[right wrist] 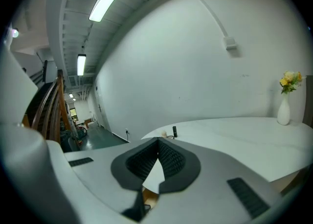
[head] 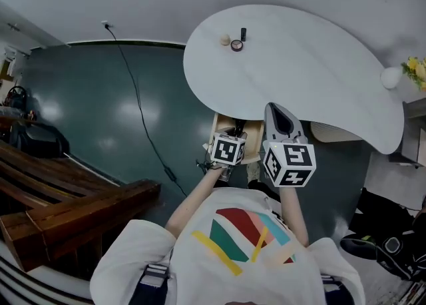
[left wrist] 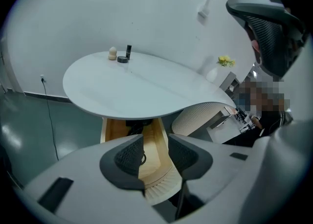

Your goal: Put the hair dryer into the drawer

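Note:
Under the white table (head: 313, 64) a light wooden drawer (left wrist: 157, 145) stands pulled out. At its back lies a dark thing with a cord (left wrist: 133, 129), probably the hair dryer, half hidden by the table top. My left gripper (left wrist: 155, 142) hangs above the drawer's front, its jaws apart with nothing between them. Its marker cube (head: 227, 150) shows over the drawer in the head view. My right gripper (right wrist: 158, 145) is higher, beside the left one, pointing across the table top. Its pads meet at the tips and hold nothing. It also shows as the right gripper (head: 279, 118) in the head view.
On the table's far end stand a small wooden ball (head: 225, 39), a black cylinder (head: 243, 33) and a dark ring (head: 236, 45). A white vase with yellow flowers (head: 393, 77) is at the right end. A ribbed pedestal (left wrist: 200, 118) stands beside the drawer. A cable (head: 143, 124) crosses the green floor.

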Tool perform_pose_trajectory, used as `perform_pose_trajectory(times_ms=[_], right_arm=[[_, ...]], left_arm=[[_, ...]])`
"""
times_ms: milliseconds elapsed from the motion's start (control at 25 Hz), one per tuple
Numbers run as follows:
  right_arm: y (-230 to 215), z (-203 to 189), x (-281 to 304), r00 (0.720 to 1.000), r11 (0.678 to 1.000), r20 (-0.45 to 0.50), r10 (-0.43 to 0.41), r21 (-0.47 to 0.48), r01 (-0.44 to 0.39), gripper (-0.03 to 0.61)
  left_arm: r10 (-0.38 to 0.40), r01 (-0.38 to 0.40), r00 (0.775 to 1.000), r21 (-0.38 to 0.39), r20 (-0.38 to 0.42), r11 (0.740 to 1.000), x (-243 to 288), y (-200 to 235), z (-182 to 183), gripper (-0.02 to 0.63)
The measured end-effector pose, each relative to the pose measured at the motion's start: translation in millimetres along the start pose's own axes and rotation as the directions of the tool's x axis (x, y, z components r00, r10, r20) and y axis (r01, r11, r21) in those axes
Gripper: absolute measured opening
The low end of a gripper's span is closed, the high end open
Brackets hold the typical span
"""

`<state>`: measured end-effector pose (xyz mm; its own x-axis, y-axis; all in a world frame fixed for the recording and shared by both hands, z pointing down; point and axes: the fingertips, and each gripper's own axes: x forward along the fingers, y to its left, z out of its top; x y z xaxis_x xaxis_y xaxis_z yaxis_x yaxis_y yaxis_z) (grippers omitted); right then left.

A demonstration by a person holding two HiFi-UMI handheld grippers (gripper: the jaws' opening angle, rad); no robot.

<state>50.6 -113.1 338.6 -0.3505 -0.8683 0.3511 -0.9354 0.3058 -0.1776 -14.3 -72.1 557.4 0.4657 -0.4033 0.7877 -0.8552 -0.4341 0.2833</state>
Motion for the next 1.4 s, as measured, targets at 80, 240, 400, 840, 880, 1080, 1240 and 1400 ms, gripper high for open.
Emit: perform_pose_trajectory(times_ms=[80, 240, 400, 840, 880, 1080, 1240, 1400], right_arm=[[8, 6, -5, 1.000, 1.000, 0.019, 0.014, -0.006, -0.014, 0.011], [25, 16, -15, 0.998, 0.999, 0.052, 0.028, -0.027, -0.026, 0.011], [44, 24, -28, 0.996, 0.998, 0.081, 0.040, -0.058, -0.035, 0.011], [107, 32, -53, 0.980, 0.978, 0.145, 0.138, -0.177, -0.112, 0.011], [108, 34, -53, 0.977, 0.975, 0.152, 0.151, -0.188, -0.121, 0.011], [112, 40, -53, 0.966, 0.960, 0.168, 0.195, -0.233, -0.153, 0.011], [114, 38, -56, 0.965, 0.949, 0.163, 0.205, -0.274, -0.156, 0.011], [130, 35, -60, 0.961, 0.943, 0.162, 0.225, -0.283, -0.173, 0.011]], left_arm=[[0.004, -0.003, 1.000, -0.008, 0.023, 1.000, -13, -2, -2, 0.156], [0.029, -0.027, 0.993, -0.017, 0.119, 0.999, -45, -1, 17, 0.103], [0.005, 0.001, 0.957, -0.020, 0.289, 1.000, -92, -8, 61, 0.094], [0.074, -0.162, 0.683, 0.052, 0.726, 0.985, -266, -25, 141, 0.026], [0.078, -0.170, 0.656, 0.046, 0.751, 0.984, -275, -28, 145, 0.026], [0.115, -0.244, 0.552, 0.029, 0.826, 0.969, -313, -38, 153, 0.025], [0.145, -0.294, 0.524, 0.018, 0.839, 0.956, -324, -39, 149, 0.025], [0.165, -0.309, 0.523, 0.005, 0.836, 0.951, -332, -33, 135, 0.025]])
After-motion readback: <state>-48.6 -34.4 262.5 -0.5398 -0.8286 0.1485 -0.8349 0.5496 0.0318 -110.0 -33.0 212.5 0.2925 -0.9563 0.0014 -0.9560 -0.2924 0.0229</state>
